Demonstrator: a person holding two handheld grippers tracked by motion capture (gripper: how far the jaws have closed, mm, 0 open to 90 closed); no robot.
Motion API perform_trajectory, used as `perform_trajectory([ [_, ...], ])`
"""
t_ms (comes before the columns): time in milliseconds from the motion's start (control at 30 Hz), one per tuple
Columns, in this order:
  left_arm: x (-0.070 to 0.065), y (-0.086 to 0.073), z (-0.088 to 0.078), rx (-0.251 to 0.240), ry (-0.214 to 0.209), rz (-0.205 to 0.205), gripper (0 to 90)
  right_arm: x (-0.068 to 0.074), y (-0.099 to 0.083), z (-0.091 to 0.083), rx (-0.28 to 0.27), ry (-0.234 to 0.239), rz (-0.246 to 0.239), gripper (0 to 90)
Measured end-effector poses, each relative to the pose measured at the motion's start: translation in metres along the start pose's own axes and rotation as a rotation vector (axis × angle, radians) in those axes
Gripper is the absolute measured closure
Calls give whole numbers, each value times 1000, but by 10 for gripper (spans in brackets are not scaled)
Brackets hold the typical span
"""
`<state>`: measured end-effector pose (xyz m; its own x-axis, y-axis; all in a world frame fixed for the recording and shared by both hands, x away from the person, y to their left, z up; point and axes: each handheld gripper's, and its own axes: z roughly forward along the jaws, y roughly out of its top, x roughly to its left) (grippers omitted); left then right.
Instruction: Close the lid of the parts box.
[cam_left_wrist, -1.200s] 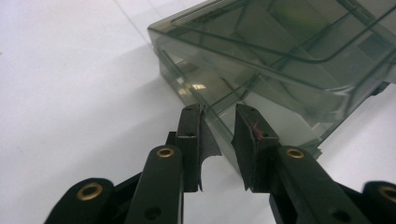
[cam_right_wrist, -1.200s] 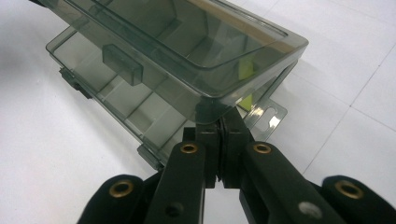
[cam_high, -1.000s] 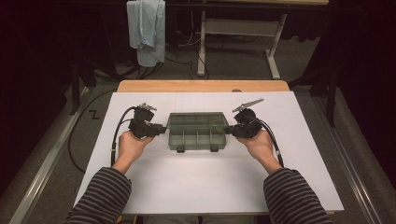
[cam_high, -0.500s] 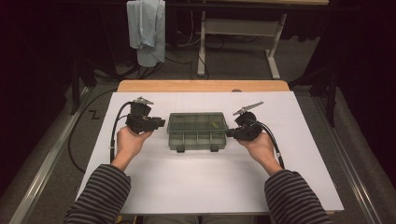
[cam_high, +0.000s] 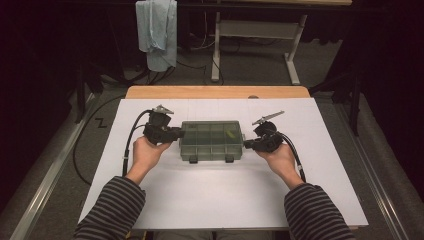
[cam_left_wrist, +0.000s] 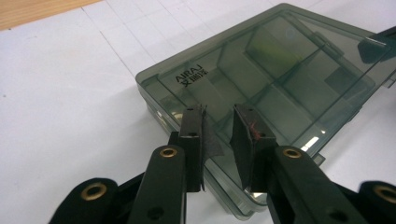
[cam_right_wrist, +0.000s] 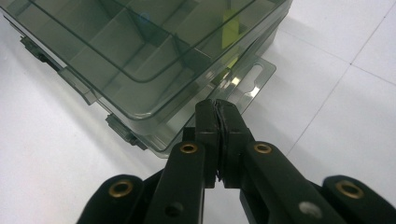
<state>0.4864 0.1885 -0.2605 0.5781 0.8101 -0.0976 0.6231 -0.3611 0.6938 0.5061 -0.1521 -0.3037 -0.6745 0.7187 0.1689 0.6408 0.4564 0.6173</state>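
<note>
Level, left gripper (cam_high: 175, 134) jaws part-open at compartment box (cam_high: 212, 141); right gripper (cam_high: 248, 144) jaws closed, empty

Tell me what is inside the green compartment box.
Through the closed lid of the compartment box, dividers and one yellow-green piece show; the tinted plastic hides whatever else the other compartments hold.

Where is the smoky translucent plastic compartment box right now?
In the high view, the smoky translucent plastic compartment box lies mid-table on the white sheet, between the left gripper and right gripper.
</note>
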Motion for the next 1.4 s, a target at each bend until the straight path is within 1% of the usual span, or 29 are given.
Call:
perform_trajectory([
  [267,-4,-5,6,26,13,24,735,-1,1,-5,-29,-5,4,900],
  [400,-4,-8,9,35,11,21,734,-1,3,-10,-53,-2,5,900],
  [633,-7,-9,13,41,14,34,734,4,5,-12,-85,5,-17,900],
  [667,-7,-9,13,43,15,34,735,4,5,-11,-85,6,-10,900],
  [733,-7,-9,14,44,14,34,735,5,6,-11,-89,8,-11,900],
  [1033,-7,-11,18,51,11,32,735,9,9,-7,-89,15,-26,900],
  [1400,-8,-13,21,57,14,39,735,11,10,0,-67,14,-24,900],
])
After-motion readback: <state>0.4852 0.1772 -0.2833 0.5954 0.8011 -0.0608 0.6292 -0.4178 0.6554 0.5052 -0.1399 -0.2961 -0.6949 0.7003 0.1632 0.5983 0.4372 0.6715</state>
